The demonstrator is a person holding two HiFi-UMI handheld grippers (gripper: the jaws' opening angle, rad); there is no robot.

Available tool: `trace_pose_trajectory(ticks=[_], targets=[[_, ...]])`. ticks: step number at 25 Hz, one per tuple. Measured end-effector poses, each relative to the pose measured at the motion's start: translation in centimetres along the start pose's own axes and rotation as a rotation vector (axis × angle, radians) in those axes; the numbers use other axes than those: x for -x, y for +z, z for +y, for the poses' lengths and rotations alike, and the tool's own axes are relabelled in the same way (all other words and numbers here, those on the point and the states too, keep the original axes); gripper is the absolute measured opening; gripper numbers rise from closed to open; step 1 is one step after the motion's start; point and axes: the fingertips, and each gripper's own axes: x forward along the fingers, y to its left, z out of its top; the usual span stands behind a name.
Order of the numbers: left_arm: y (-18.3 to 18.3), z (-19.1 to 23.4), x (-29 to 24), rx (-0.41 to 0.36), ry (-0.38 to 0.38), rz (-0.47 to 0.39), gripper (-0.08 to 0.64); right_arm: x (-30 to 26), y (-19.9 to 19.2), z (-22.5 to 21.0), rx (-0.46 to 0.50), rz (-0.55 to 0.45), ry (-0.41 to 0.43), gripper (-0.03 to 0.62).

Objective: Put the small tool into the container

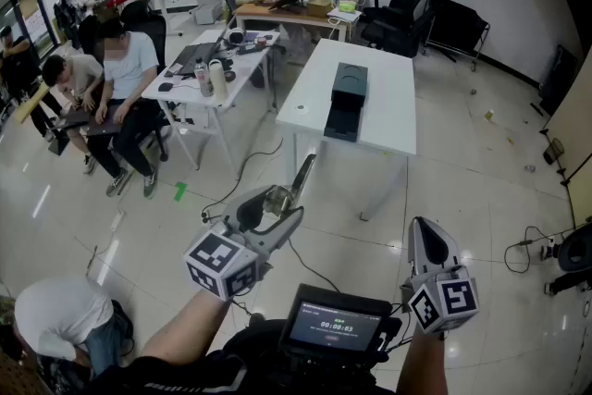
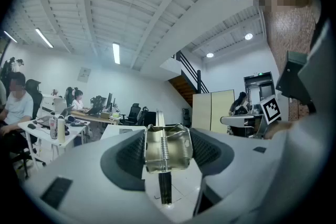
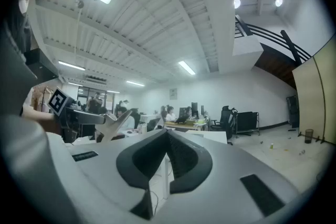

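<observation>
Office: white counter [image 1: 393,111] bears black container [image 1: 347,99]. Left tongs [image 1: 276,203] clamp metal tool [image 2: 167,148]; right tongs [image 3: 167,157] closed, empty.

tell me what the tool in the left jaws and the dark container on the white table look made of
Tool: bare metal, likely steel. It has a pale silvery sheen with bright glints, folded sheet edges and a coil spring down its middle.
Container: probably plastic. It looks dark and matte with no glints, though it is too far off to be sure.
</observation>
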Motion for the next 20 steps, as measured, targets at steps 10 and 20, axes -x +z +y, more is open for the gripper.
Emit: trace_pose_trajectory(ticks=[10, 20], targets=[[0.1, -5.9, -5.0, -0.026, 0.017, 0.002, 0.279, 2.5, -0.9, -7.2, -0.021, -0.023, 0.023, 0.003], [0.0, -2.1, -9.9, -0.035, 0.007, 0.036, 0.279, -3.5, -1.4, -9.5, -0.035, -0.003, 0.04, 0.003]])
